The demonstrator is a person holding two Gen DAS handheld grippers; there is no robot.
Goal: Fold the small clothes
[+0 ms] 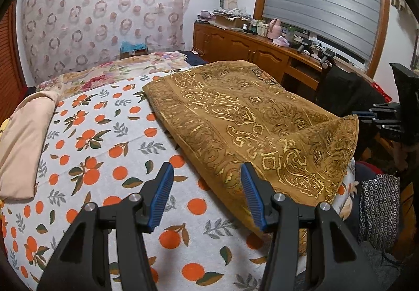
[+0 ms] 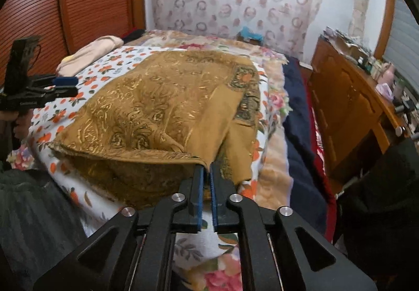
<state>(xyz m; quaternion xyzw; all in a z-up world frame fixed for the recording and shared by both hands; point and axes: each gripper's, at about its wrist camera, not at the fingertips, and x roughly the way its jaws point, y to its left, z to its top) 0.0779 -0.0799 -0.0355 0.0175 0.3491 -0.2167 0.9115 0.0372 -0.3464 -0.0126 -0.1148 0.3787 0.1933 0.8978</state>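
Observation:
A mustard-brown cloth with a gold paisley print point(image 1: 235, 113) lies spread on the bed, over a white sheet with oranges point(image 1: 104, 149). My right gripper point(image 2: 207, 168) is shut on the near edge of the cloth point(image 2: 157, 107) and holds that edge lifted, so a fold curls over the layer beneath. In the left wrist view the right gripper point(image 1: 366, 115) shows at the raised corner. My left gripper point(image 1: 207, 173) stands open just above the sheet, its right finger close to the cloth's near-left edge, with nothing between the pads. It also appears far left in the right wrist view point(image 2: 68, 87).
A folded pale pink garment point(image 1: 23, 144) lies at the left side of the bed. A floral blanket point(image 2: 275, 160) hangs over the bed's right side. A wooden cabinet point(image 1: 248, 47) crowded with bottles runs under the window. A dark patterned bag point(image 1: 379, 207) stands by the bed.

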